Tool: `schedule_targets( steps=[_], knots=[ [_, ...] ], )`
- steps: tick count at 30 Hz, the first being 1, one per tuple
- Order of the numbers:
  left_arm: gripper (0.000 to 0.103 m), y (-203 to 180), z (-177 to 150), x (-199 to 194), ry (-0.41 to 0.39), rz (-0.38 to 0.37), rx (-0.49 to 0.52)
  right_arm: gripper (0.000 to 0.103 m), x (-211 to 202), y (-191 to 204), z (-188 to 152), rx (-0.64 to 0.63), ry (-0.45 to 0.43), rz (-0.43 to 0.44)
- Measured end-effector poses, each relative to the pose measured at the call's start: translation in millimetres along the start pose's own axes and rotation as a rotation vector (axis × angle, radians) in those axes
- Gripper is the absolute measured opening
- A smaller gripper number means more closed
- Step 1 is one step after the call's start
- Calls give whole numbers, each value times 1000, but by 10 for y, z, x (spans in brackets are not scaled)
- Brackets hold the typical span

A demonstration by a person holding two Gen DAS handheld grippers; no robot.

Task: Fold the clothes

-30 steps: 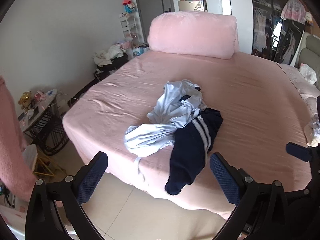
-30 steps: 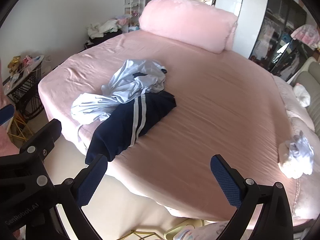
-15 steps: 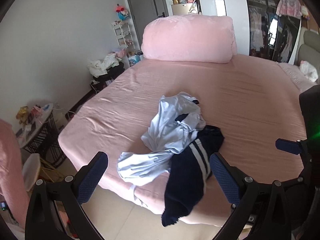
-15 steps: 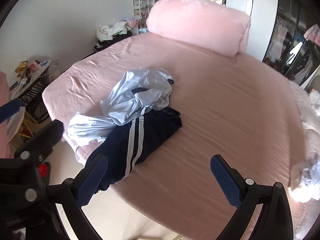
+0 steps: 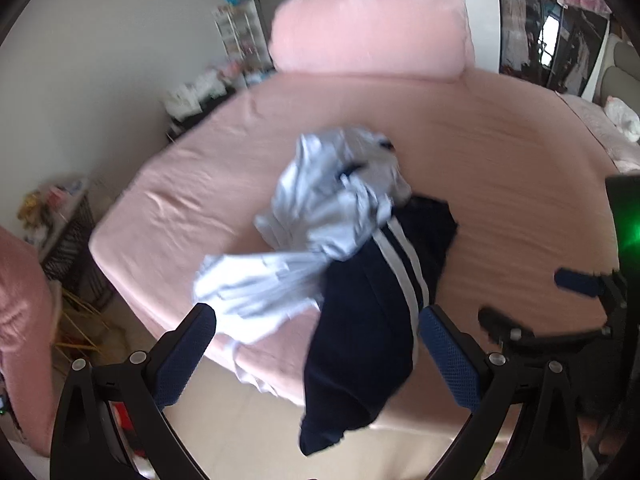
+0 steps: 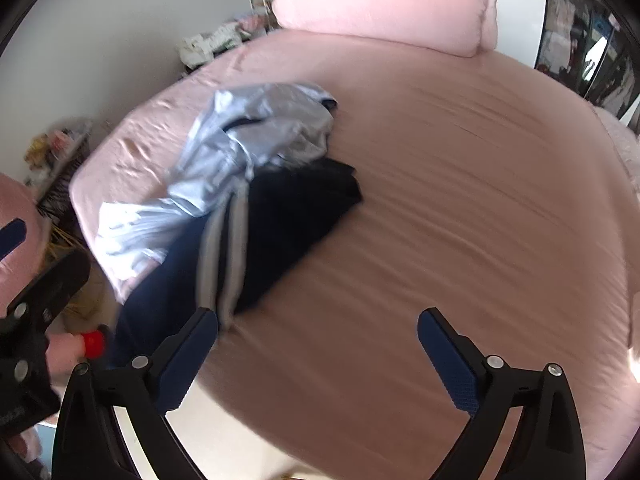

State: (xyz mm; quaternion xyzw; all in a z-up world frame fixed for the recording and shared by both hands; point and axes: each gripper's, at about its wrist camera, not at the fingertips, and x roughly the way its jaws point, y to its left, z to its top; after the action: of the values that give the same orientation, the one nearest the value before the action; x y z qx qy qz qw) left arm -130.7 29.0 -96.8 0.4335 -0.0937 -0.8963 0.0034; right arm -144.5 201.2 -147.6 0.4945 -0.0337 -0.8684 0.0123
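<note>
A crumpled light blue garment (image 5: 316,220) (image 6: 240,152) lies in a heap on the pink bed (image 5: 500,168) (image 6: 460,200). Partly under it is a navy garment with two white stripes (image 5: 372,312) (image 6: 280,220), its lower end hanging over the bed's near edge. My left gripper (image 5: 316,344) is open, just short of the hanging navy cloth, holding nothing. My right gripper (image 6: 318,348) is open above the bed's edge, to the right of the clothes. Both views are blurred by motion.
A big pink cushion (image 5: 372,36) stands at the bed's far side. White cloth (image 5: 620,116) lies far right. A cluttered side table (image 5: 60,216) and shelves (image 5: 236,28) line the left wall. Pale floor (image 5: 260,420) runs below the bed edge.
Both grippers have moved closer to the bed and the pile of clothes, which now looks larger. The clothes themselves have not been touched.
</note>
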Motion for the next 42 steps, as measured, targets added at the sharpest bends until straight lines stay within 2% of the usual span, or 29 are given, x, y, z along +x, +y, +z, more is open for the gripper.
schedule_targets(
  steps=[2, 5, 10, 12, 19, 24, 29, 35, 39, 42],
  knots=[
    [103, 27, -50, 48, 15, -8, -10, 96, 67, -27, -15, 8, 14, -8],
    [103, 124, -101, 115, 32, -19, -50, 90, 162, -87, -32, 34, 43, 20],
    [103, 250, -175, 267, 74, -49, -110, 86, 244, -86, -28, 78, 68, 91],
    [103, 261, -215, 332, 89, -61, -120, 80, 277, -84, -27, 96, 78, 119],
    [103, 167, -374, 572, 156, -89, -81, 79, 393, 29, -9, 139, 103, 256],
    [103, 55, -489, 761, 220, -146, -77, 78, 459, 198, -8, 137, 105, 352],
    [103, -106, -629, 959, 322, -197, -33, 78, 554, 340, -4, 98, 116, 345],
    [103, -122, -772, 1100, 377, -271, -121, 78, 656, 338, -16, 109, 134, 340],
    [103, -133, -754, 1021, 343, -244, -119, 78, 739, 211, -41, 200, 171, 424],
    [103, -168, -703, 904, 285, -201, -82, 77, 777, 131, -53, 256, 183, 468]
  ],
)
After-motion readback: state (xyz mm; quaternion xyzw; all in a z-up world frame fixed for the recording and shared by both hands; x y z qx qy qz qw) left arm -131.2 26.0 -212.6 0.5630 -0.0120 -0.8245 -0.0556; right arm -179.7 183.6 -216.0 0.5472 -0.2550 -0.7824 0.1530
